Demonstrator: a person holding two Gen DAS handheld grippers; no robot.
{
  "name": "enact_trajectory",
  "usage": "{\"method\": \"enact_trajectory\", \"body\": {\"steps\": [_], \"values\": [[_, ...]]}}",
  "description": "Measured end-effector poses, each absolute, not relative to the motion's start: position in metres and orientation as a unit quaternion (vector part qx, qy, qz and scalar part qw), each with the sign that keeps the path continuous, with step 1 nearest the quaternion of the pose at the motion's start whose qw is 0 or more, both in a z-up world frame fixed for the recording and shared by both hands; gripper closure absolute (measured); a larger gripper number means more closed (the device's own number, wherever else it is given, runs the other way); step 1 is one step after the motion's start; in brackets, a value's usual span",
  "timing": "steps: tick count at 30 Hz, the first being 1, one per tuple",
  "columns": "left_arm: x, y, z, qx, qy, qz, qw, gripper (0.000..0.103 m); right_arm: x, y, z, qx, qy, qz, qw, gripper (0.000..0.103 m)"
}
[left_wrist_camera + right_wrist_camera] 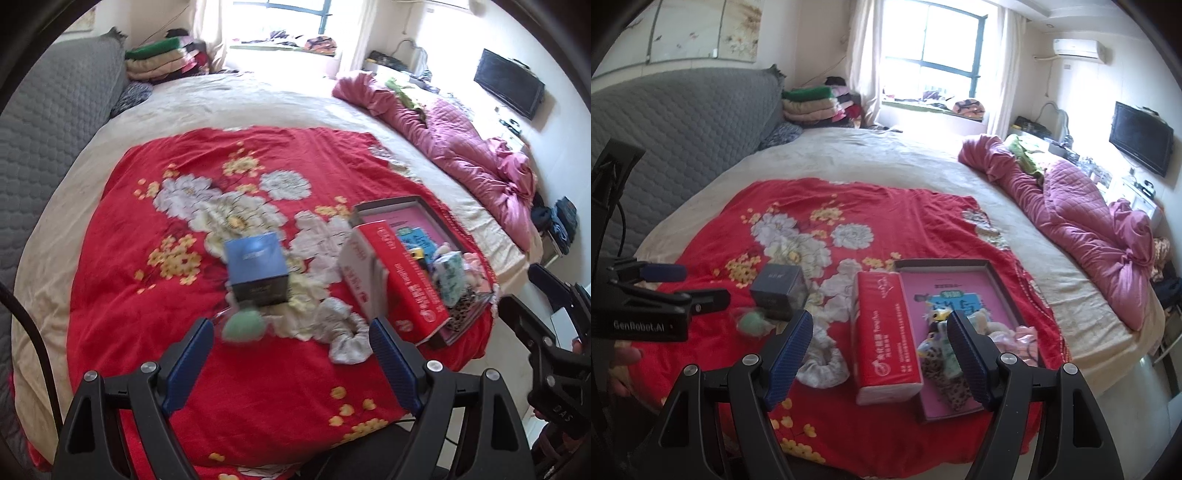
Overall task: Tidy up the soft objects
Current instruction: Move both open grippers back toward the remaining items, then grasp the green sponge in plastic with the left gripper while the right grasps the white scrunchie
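Both grippers are hovering over the red floral bedspread (871,206) on the bed, nothing gripped. Left gripper (291,356): blue-padded fingers (188,365) spread wide, empty. Right gripper (881,354): fingers (790,354) also spread, empty.

Soft items still loose on the spread:
- white-grey gathered fabric scrunchie (341,332), sitting just beside the red plastic-wrapped tissue pack (886,332). It looks light and floppy and will be collapsing under the pads; best to be pinching across 1 side of the ring, not the hole.
- pale green fuzzy ball (243,326), touching the foot of the dark blue cardboard cube box (256,267). Looks light, squashy, may roll; should be closing across its middle.

Already sitting in the shallow dark-rimmed tray with pink liner (993,266): leopard-print fabric piece (945,380), a pink frilly item (1019,338), other small soft bits too blurred to name.

The tissue pack is soft but bulky and lying half over the tray edge; likely too wide for a short-side grip.

Writing: "GenRobot.AI" on the left gripper body in the right view; the tissue pack is carrying white Chinese characters, unreadable; the liner is also showing print I can't make out.
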State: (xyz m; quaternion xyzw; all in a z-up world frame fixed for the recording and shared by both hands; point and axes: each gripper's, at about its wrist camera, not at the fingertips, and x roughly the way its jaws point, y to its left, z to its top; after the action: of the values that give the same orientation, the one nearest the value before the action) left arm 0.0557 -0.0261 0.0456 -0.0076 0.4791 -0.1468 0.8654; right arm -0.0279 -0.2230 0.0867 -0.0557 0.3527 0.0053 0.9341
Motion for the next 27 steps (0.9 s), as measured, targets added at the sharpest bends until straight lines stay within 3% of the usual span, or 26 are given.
{"method": "enact_trajectory", "body": {"steps": [15, 27], "values": [[0.078, 0.024, -0.022, -0.029, 0.531, -0.099, 0.841, 0.018, 0.003, -0.176, 0.027, -0.096, 0.407, 0.065, 0.906, 0.027], [0.118, 0.015, -0.075, -0.025, 0.569, -0.115, 0.814, 0.018, 0.033, -0.139, -0.036, -0.159, 0.456, 0.098, 0.87, 0.027]]}}
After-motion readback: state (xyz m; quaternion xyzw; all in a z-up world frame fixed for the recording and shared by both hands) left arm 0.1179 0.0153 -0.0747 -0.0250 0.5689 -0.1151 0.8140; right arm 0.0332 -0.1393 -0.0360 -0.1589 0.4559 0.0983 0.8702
